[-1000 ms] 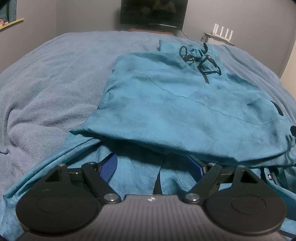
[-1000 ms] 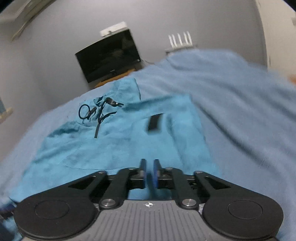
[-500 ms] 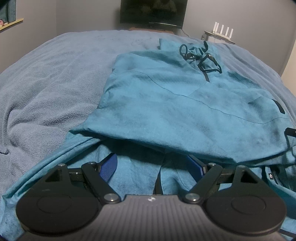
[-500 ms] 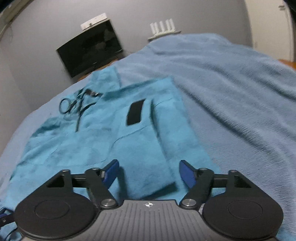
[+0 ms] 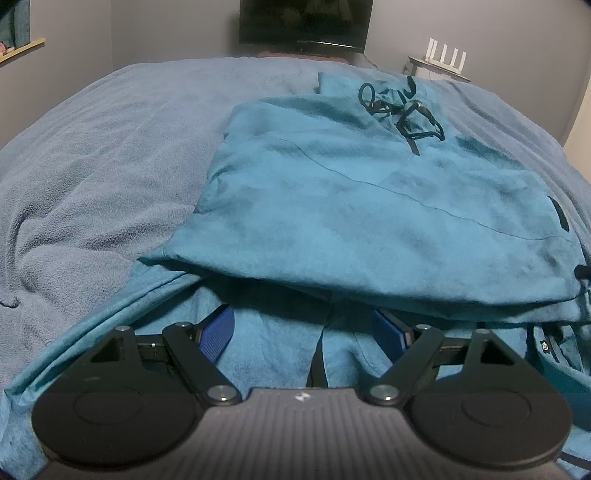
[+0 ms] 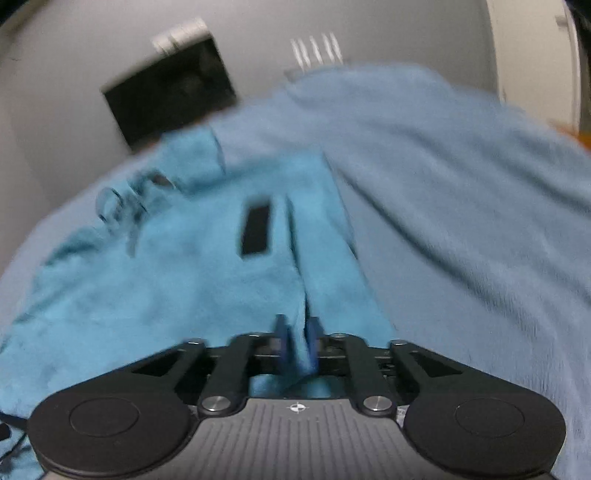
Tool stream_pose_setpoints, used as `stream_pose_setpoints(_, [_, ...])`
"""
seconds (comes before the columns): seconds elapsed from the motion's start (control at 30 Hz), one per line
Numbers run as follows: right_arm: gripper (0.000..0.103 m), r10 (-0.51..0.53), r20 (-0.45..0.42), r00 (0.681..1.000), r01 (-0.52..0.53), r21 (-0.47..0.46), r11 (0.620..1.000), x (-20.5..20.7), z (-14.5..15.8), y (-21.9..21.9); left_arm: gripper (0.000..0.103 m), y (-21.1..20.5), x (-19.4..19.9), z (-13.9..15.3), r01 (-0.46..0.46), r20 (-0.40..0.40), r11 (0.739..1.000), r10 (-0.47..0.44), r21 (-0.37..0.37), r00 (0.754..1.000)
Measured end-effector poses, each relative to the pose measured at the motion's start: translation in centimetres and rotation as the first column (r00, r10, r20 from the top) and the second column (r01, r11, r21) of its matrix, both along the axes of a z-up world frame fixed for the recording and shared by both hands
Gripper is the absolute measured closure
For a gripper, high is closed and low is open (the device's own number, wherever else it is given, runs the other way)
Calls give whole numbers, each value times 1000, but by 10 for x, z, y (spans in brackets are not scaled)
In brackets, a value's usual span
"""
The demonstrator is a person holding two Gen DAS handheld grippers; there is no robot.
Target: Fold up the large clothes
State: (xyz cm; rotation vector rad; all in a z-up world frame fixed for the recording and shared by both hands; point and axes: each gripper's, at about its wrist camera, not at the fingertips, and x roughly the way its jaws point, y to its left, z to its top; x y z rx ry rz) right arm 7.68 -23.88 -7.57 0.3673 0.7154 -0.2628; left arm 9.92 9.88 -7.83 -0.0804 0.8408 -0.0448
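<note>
L to R, left wrist view first: a grey-blue blanket [image 5: 96, 177] covers the bed, rumpled at the near left edge. On it, centre to right, lies a teal hoodie [image 5: 369, 206], already folded over on itself, its upper layer overhanging the near lower layer in a thick lip. A black drawstring [image 5: 402, 110] is coiled at the far end by the neck, and a short black pocket trim [image 5: 557, 214] sits at the right edge. The left gripper [image 5: 306, 332] rests low on the near fabric w/ its blue pads [image 5: 216, 334] wide apart, tips tucked just under the overhanging lip; nothing pinched between them. Back wall: a dark TV [image 5: 303, 20], and to its right a white router [image 5: 445, 55] on a small shelf.

Right wrist view (blurred): the same hoodie [image 6: 155, 280] fills the left half, blanket [image 6: 461, 206] the right. The right gripper [image 6: 297, 341] sits at the hoodie's near right edge, jaws closing, a ridge of teal fabric between the narrow-set pads. Whether the pads press the cloth yet I can't tell.
</note>
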Motion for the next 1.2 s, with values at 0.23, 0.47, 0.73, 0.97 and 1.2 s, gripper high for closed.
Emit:
stream_pose_setpoints(0.23, [50, 10, 111, 994, -18, 70, 997, -17, 41, -5, 22, 5, -10, 21, -36, 70, 999, 36, 12, 997])
stream_pose_setpoints(0.47, [39, 227, 167, 959, -225, -30, 974, -62, 126, -21, 22, 16, -41, 94, 51, 162, 998, -44, -39, 986])
stream_pose_setpoints(0.73, [37, 571, 68, 818, -556, -158, 816, -143, 176, -23, 22, 19, -119, 151, 338, 105, 940, -341, 43, 934])
stream_pose_setpoints(0.97, [29, 773, -120, 623, -779, -192, 598, -215, 188, -16, 22, 40, -206, 157, 529, 29, 846, -531, 64, 847])
stream_pose_setpoints(1.2, [14, 839, -270, 473, -879, -203, 431, -272, 180, 5, 22, 38, -256, 134, 625, -72, 765, -622, 157, 779])
